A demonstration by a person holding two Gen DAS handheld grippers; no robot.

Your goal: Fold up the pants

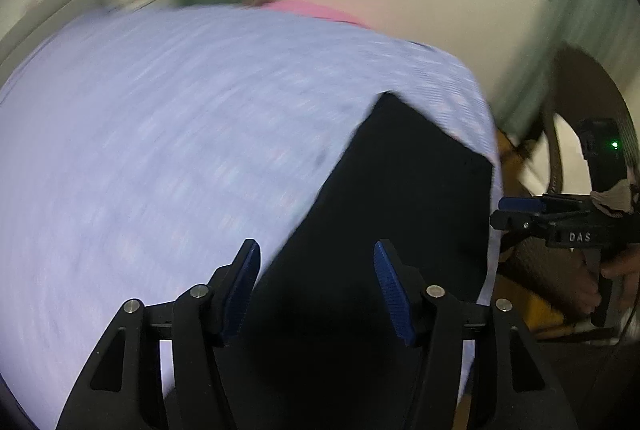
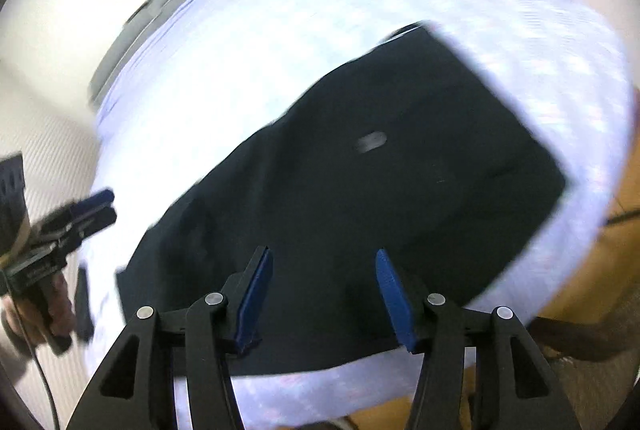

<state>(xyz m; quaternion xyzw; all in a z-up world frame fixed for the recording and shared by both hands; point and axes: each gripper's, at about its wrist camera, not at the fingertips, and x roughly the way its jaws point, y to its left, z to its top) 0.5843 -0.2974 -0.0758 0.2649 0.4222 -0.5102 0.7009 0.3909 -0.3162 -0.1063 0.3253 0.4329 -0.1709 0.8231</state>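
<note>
While both tools hang empty above the black pants (image 2: 360, 169), lying partly folded on the lavender-covered worktop (image 1: 160, 149), the sound course is to pick the next fold's edge before dropping. Left tool (image 1: 316, 286) and right tool (image 2: 324, 290) each stand about half open, gripping nothing. Beyond the pants lies something pink (image 1: 308, 7).

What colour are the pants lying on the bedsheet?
Black pants, plain apart from one small pale mark; the right wrist view shows them best.
</note>
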